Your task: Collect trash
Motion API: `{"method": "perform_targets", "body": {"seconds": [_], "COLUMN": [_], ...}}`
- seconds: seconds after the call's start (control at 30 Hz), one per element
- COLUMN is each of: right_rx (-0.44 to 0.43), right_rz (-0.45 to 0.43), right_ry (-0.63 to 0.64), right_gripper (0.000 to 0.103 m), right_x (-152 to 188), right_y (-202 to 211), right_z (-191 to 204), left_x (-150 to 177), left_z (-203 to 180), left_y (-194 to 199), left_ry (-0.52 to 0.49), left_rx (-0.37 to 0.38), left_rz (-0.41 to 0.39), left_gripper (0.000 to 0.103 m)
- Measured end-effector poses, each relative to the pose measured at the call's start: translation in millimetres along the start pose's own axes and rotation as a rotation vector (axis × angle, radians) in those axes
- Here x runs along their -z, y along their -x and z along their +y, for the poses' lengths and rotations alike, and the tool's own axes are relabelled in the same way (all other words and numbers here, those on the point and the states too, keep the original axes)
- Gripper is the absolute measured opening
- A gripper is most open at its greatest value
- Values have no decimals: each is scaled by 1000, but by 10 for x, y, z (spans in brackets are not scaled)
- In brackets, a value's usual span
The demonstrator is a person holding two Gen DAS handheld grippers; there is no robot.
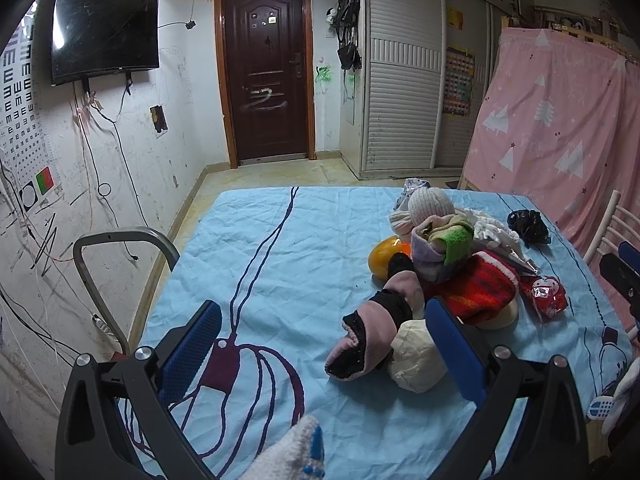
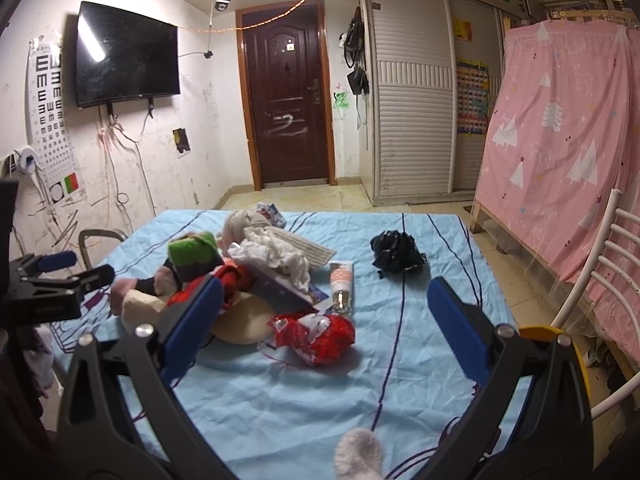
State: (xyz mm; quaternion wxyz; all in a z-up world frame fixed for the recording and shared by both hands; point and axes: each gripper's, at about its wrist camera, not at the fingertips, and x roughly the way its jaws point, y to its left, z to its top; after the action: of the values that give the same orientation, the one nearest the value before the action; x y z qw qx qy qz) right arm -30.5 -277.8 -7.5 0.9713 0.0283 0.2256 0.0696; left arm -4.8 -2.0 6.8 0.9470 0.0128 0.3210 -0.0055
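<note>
Right wrist view: both grippers, right gripper (image 2: 324,316) and left gripper (image 1: 320,340), hover with fingers released, nothing grasped yet, so the red wrapper (image 2: 320,336) on the bench (image 2: 360,408) beside the clothes pile looks like the first pick.

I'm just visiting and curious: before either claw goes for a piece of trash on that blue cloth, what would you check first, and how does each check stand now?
1. Left claw open and empty: ok.
2. Right claw open and empty: ok.
3. Red crumpled wrapper lies apart from the clothes pile, reachable from above: ok.
4. Black crumpled bag sits alone on the blue cloth: ok.
5. Tube free of the white rag: cannot tell.
6. Bin for the trash in view: not ok, none clearly seen.
</note>
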Motion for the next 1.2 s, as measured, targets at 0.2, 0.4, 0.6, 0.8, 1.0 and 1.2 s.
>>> {"method": "perform_targets", "body": {"seconds": [0.2,0.4,0.6,0.8,1.0,1.2], "right_rx": [-1,-2,1,-12,-88,-183], "right_rz": [0,-1,-2,20,101,161], "right_ry": [1,4,5,9,4,31], "right_gripper": [99,99,99,99,98,98], "right_x": [-3,-10,-17,-15,27,78], "right_y": [4,10,7,-55,-241,-327], "right_z": [7,11,11,0,-28,60], "left_x": [0,-2,-4,4,52,112], "left_z": [6,14,5,1,-136,-192], "left_y": [-11,-14,-25,-58,-89,-108], "left_ry": [1,3,3,7,-62,-99], "left_rx": [-1,-1,1,51,128,206], "left_rz": [4,4,6,29,64,115], "left_gripper": [93,93,93,93,93,93]}}
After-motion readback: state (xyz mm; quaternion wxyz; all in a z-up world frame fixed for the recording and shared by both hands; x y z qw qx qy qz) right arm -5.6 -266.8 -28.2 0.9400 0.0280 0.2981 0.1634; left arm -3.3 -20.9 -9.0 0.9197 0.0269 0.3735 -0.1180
